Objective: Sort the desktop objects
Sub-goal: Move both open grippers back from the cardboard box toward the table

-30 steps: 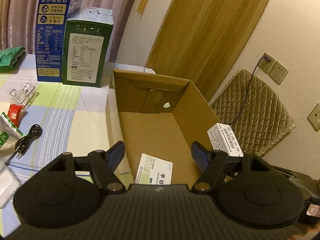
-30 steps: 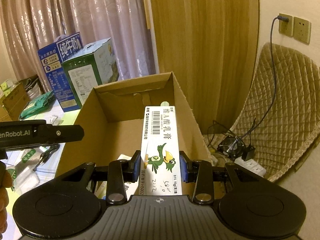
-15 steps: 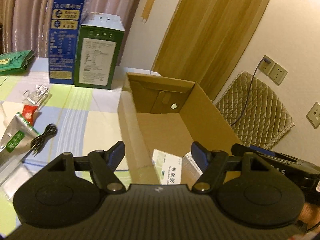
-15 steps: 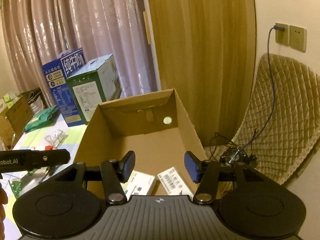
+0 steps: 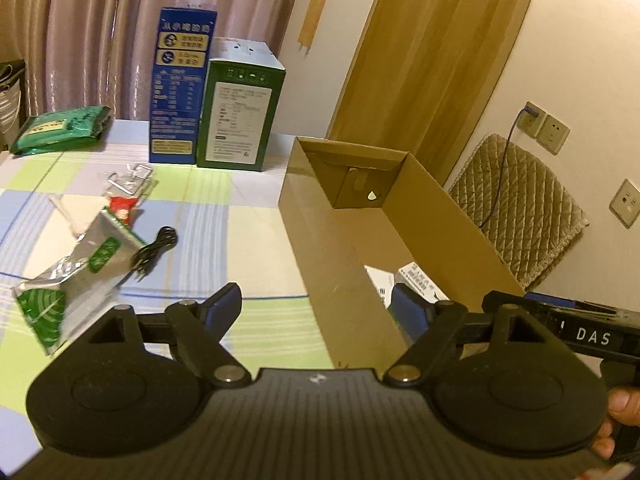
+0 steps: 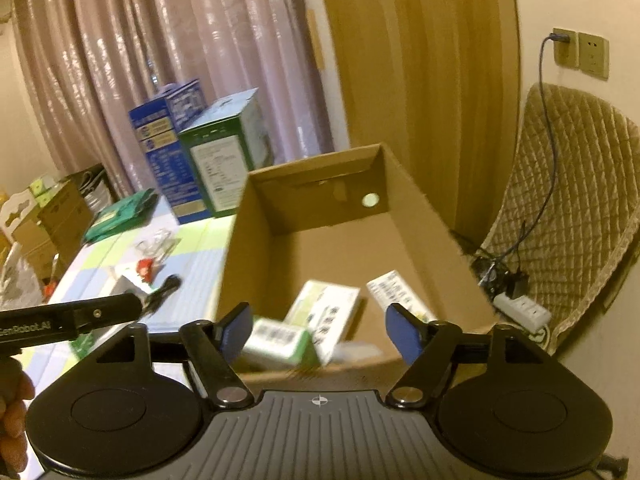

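Note:
An open cardboard box (image 5: 320, 248) (image 6: 424, 220) stands at the table's right edge. In the right wrist view it holds three small medicine boxes: a green-and-white one (image 6: 280, 340), a white-and-green one (image 6: 328, 314) and a white barcoded one (image 6: 398, 294). My right gripper (image 6: 320, 334) is open and empty above the box's near end. My left gripper (image 5: 318, 306) is open and empty over the box's left wall. On the tablecloth to the left lie a silver-green foil pouch (image 5: 76, 264), a black cable (image 5: 154, 250), a small red packet (image 5: 122, 204) and clear clips (image 5: 128, 178).
A blue milk carton (image 5: 178, 88) and a green carton (image 5: 240, 110) stand at the back of the table. A green packet (image 5: 60, 128) lies at the far left. A quilted chair (image 6: 576, 208) and a power strip (image 6: 520, 312) are to the right of the box.
My right gripper opened and let the long white duck-printed box drop into the cardboard box, then drew back. My left gripper moved left, from over the box toward the table.

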`<action>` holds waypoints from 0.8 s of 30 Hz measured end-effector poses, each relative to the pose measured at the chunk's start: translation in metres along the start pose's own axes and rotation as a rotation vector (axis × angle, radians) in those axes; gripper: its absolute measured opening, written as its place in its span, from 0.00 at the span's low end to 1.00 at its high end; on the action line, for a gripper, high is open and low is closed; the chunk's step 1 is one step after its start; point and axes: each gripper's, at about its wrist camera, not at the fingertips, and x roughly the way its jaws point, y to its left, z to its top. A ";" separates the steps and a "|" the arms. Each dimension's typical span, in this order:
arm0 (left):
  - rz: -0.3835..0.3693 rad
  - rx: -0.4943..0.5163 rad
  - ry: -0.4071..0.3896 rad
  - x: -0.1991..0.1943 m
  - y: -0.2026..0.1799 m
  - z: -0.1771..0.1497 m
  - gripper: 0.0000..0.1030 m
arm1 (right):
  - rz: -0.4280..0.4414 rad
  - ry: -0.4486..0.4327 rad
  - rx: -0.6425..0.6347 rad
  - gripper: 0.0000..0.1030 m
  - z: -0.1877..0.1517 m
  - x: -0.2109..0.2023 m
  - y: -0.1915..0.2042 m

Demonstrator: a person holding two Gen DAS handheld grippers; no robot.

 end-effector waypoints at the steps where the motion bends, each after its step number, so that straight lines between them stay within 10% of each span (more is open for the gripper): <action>1: 0.002 0.011 -0.001 -0.007 0.001 -0.003 0.79 | 0.007 0.002 -0.003 0.76 -0.003 -0.005 0.007; 12: 0.056 0.041 -0.019 -0.075 0.029 -0.040 0.95 | 0.054 0.028 -0.077 0.97 -0.040 -0.038 0.071; 24: 0.153 0.030 -0.023 -0.127 0.083 -0.060 0.99 | 0.097 0.092 -0.157 0.98 -0.071 -0.035 0.127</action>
